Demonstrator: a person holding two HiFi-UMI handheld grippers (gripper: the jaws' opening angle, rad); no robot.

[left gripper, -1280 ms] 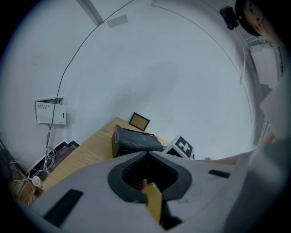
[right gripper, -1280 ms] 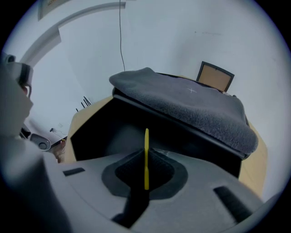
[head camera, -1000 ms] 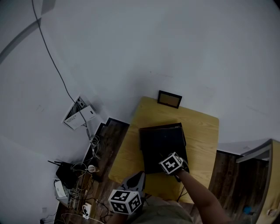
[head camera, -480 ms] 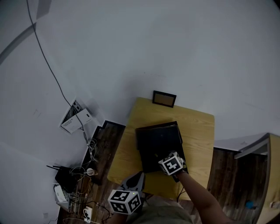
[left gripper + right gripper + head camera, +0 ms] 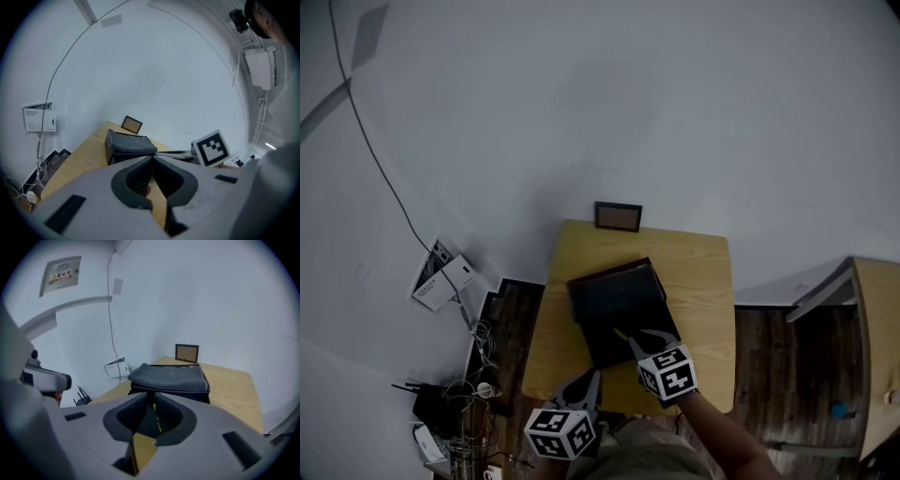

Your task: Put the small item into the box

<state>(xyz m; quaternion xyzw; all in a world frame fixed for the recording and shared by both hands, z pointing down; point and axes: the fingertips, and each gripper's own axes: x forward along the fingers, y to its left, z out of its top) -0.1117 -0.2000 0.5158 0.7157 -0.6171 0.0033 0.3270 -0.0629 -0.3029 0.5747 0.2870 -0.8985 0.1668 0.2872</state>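
Observation:
A black box [image 5: 614,309] with a dark soft lid lies in the middle of a small wooden table [image 5: 703,281]. My right gripper [image 5: 633,339] is at the box's near right corner. Its jaws are closing on a thin yellow item [image 5: 621,334] that sticks out over the lid. In the right gripper view the yellow item [image 5: 157,421] shows between the nearly touching jaws, with the box [image 5: 171,378] just ahead. My left gripper [image 5: 589,380] hangs at the table's near edge, shut with nothing held. In the left gripper view its jaws [image 5: 152,159] meet in front of the box [image 5: 129,145].
A small framed picture [image 5: 618,217] leans on the wall at the table's far edge. Cables and a black device [image 5: 441,403] lie on the floor at the left, below a white wall unit [image 5: 441,281]. A second piece of wooden furniture [image 5: 877,356] stands at the right.
My right gripper has drawn back from over the box lid towards its near right corner, and the yellow item now shows at its tip. The head view has shifted; the left gripper stays low.

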